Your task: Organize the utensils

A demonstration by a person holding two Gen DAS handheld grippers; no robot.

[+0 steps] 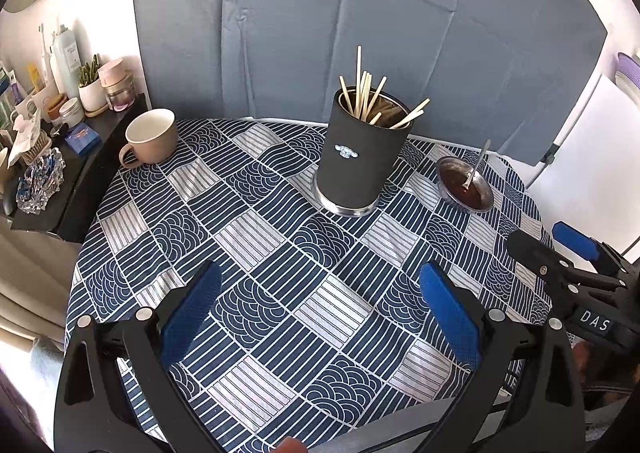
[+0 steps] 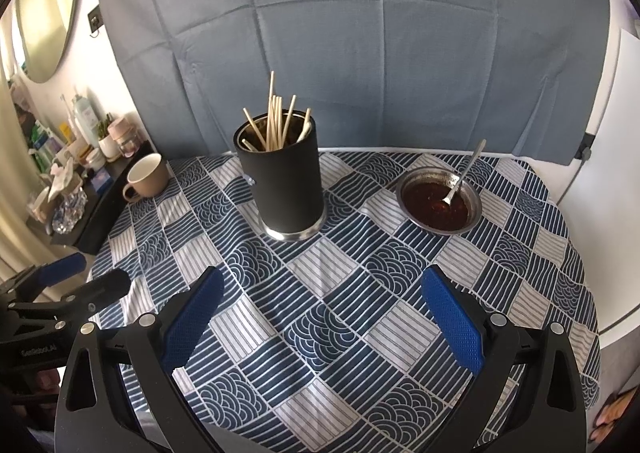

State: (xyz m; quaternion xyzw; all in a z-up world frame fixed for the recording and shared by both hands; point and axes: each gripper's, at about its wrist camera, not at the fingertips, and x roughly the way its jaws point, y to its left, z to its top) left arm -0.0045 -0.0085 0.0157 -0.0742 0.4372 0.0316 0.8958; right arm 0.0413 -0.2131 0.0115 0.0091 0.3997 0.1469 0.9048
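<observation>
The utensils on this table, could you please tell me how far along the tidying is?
Done: the chopsticks already stand in the black holder. In hand: nothing; the left gripper and right gripper are both open and empty. Left: the spoon sits in the sauce bowl.

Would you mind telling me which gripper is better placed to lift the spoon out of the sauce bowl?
Probably the right gripper. The spoon and bowl lie on its side of the holder, with open tablecloth between. The left gripper would have to cross over. Both are open and empty.
</observation>
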